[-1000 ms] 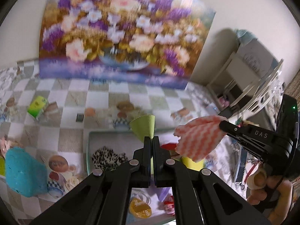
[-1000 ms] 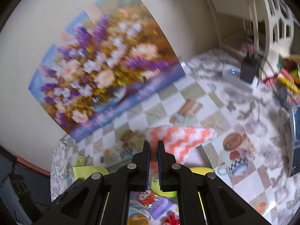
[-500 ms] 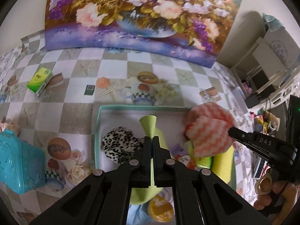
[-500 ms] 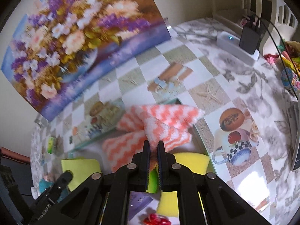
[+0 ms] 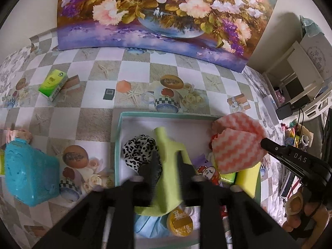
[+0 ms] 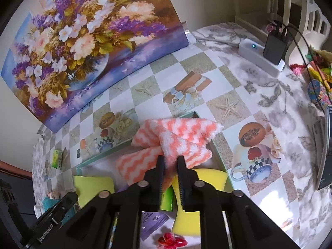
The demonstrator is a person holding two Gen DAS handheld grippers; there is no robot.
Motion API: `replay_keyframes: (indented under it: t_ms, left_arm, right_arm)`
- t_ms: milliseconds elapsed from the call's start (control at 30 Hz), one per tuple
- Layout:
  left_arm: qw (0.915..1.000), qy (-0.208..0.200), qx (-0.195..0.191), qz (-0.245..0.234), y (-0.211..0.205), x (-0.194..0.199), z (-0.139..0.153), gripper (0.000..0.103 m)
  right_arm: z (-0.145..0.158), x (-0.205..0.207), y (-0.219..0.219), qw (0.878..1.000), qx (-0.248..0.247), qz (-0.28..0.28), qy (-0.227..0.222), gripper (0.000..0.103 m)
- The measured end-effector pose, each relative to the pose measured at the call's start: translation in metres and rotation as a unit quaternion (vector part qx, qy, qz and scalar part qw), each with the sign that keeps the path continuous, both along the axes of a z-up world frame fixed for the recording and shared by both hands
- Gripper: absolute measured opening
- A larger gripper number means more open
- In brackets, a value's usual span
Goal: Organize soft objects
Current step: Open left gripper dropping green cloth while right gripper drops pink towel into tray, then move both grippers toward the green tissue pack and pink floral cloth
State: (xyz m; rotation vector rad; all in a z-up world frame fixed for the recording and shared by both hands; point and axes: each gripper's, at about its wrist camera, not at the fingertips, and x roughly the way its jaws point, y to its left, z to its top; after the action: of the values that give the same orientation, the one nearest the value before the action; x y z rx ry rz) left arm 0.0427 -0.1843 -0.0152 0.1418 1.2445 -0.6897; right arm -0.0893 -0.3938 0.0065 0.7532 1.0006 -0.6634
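Note:
A teal-rimmed tray (image 5: 118, 137) holds a leopard-print scrunchie (image 5: 138, 151), a yellow sponge (image 6: 195, 199) and small packets. My left gripper (image 5: 169, 164) is over the tray with its jaws apart, blurred, around a lime-green cloth (image 5: 168, 166) that hangs between them. My right gripper (image 6: 170, 161) has its jaws slightly apart around an orange-and-white zigzag cloth (image 6: 176, 137) that rests on the tray's far right corner. The zigzag cloth also shows in the left wrist view (image 5: 238, 145).
A turquoise box (image 5: 27, 174) stands left of the tray. A green carton (image 5: 53, 83) lies further back. A flower painting (image 5: 157, 10) leans against the wall. A white power strip with a black adapter (image 6: 269, 51) sits at the right.
Both grippers have come down over the tray with their cloths. The left jaws, shut before, have opened around the green cloth. The right jaws have parted slightly on the zigzag cloth.

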Motion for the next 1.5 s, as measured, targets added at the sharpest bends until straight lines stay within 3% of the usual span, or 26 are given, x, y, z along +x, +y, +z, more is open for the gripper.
replay_keyframes:
  t_ms: [67,133,200,333,400,700,833,1100,1500]
  left_arm:
    - [1.0000,-0.005,-0.002,0.006,0.003,0.001,0.007,0.052]
    - [0.9999,-0.008,0.001,0.010,0.005,0.003,0.011,0.052]
    - [0.9998,-0.010,0.005,0.014,0.007,0.004,0.014,0.060]
    - [0.9995,-0.010,0.004,0.030,0.013,0.010,0.017,0.071]
    - [0.9991,-0.009,0.006,0.041,0.016,0.015,0.016,0.079]
    - [0.9924,-0.041,0.033,0.112,0.053,0.047,0.017,0.094]
    - [0.9884,-0.050,0.041,0.137,0.075,0.064,0.018,0.096]
    - [0.9761,-0.069,0.055,0.199,0.130,0.094,0.026,0.096]
    - [0.9697,-0.048,0.038,0.236,0.178,0.113,0.023,0.096]
  right_arm:
    - [0.006,0.000,0.001,1.000,-0.007,0.002,-0.003,0.028]
    - [0.012,0.000,0.002,1.000,-0.014,0.004,-0.008,0.030]
    - [0.019,0.001,0.004,1.000,-0.023,0.007,-0.009,0.031]
    - [0.028,0.006,0.010,0.999,-0.038,0.018,-0.004,0.058]
    - [0.030,0.011,0.016,0.999,-0.044,0.026,-0.002,0.059]
    - [0.024,0.052,0.058,0.994,-0.053,0.097,0.009,0.071]
    - [0.024,0.066,0.076,0.991,-0.059,0.120,0.007,0.085]
    - [0.021,0.092,0.111,0.984,-0.071,0.164,0.010,0.096]
    - [0.009,0.130,0.161,0.977,-0.056,0.207,0.002,0.097]
